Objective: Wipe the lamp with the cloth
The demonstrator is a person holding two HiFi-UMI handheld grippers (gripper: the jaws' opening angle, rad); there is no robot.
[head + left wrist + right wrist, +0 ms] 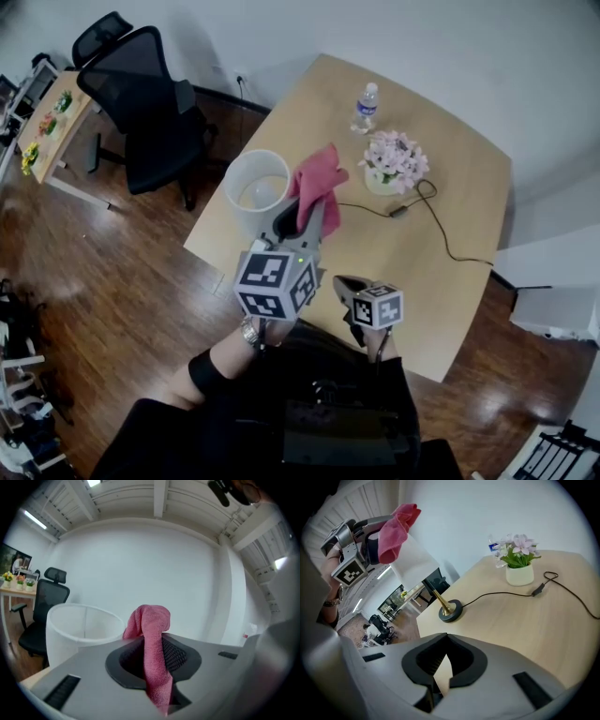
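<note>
The lamp's white shade (256,192) stands near the left edge of the light wooden table (469,281). In the right gripper view its dark round base (450,610) and brass stem show on the table. My left gripper (305,214) is raised beside the shade's right side, shut on a pink cloth (319,180). In the left gripper view the cloth (153,639) hangs out between the jaws, with the shade (77,625) just left of it. My right gripper (340,281) hangs low at the table's near edge, shut with nothing in it (446,654).
A pot of pale pink flowers (394,164) and a water bottle (366,105) stand at the table's far side. The lamp's black cord (441,234) runs across the top. An office chair (150,103) and a second desk (47,122) are off to the left.
</note>
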